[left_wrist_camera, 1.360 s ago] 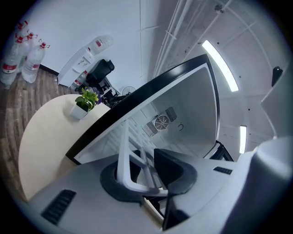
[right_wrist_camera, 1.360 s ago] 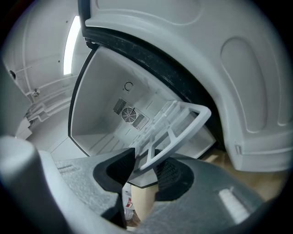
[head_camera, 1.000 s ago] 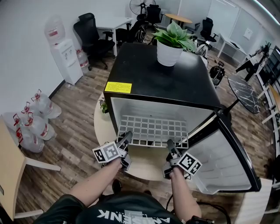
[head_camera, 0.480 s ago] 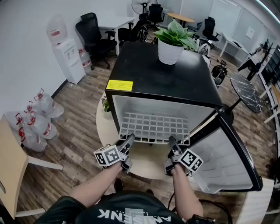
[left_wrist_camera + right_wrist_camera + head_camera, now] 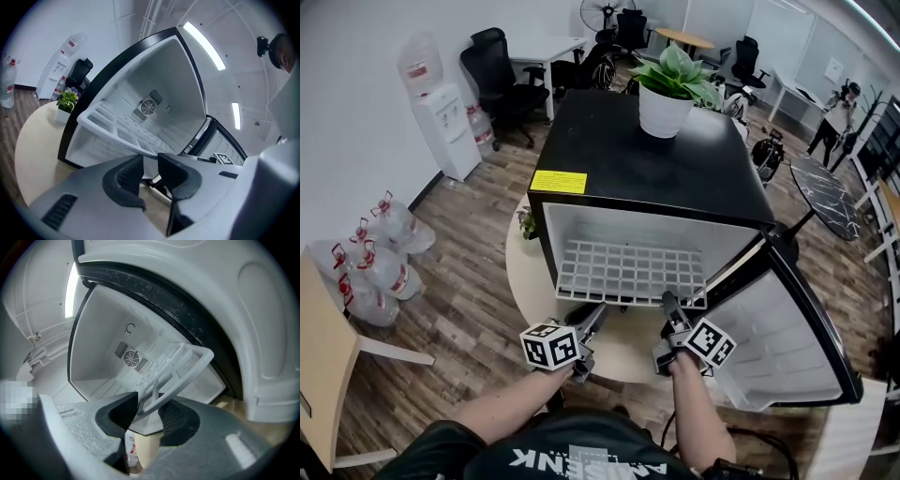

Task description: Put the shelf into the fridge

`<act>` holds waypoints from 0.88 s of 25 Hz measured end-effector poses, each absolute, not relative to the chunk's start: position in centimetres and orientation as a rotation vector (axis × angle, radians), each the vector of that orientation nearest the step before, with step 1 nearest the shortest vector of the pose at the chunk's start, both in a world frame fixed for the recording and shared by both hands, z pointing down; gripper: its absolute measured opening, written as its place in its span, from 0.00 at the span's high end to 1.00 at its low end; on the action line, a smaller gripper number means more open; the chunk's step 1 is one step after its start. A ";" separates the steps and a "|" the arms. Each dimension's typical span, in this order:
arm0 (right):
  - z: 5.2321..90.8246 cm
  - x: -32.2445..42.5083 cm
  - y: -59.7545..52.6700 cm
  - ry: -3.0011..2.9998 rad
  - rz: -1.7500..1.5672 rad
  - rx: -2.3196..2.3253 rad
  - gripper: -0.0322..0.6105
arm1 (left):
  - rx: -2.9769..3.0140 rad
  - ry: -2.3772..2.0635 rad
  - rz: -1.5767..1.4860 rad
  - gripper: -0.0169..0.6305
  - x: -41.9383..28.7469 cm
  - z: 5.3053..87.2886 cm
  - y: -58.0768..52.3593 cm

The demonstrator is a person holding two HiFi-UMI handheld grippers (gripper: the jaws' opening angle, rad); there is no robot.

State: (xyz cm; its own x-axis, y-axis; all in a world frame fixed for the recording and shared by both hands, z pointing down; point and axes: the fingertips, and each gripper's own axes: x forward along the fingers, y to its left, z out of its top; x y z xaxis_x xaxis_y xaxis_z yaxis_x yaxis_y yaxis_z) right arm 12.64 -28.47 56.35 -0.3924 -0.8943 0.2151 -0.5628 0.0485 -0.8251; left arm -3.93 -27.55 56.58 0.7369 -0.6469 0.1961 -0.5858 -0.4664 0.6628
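Just before the fridge (image 5: 656,159), the left gripper (image 5: 598,312) hangs clear, its jaws closing on nothing. The right gripper (image 5: 667,302) has its jaws clamped on the front edge of the shelf (image 5: 628,272), which lies flat inside the fridge.

To your left a water dispenser (image 5: 441,117) stands against the wall, and a cluster of big water bottles (image 5: 375,253) lies on the wood floor (image 5: 469,234) nearer you. A black office chair (image 5: 495,75) sits just beyond the dispenser. Ahead of you a leafy plant in a white pot (image 5: 667,94) stands upright, and a small potted plant (image 5: 523,225) sits on the round beige worktop (image 5: 525,281)
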 end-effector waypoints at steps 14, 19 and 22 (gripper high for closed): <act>57.1 11.5 -23.2 2.110 -1.063 -1.704 0.79 | 2.242 -0.868 -0.034 0.83 -4.1 56.6 -27.7; 55.7 9.9 -23.8 2.180 -0.907 -1.804 0.86 | 2.269 -0.801 0.013 0.84 -4.0 56.7 -27.8; 55.7 9.8 -24.6 2.180 -0.856 -1.876 0.88 | 2.292 -0.765 0.038 0.85 -3.9 56.8 -27.8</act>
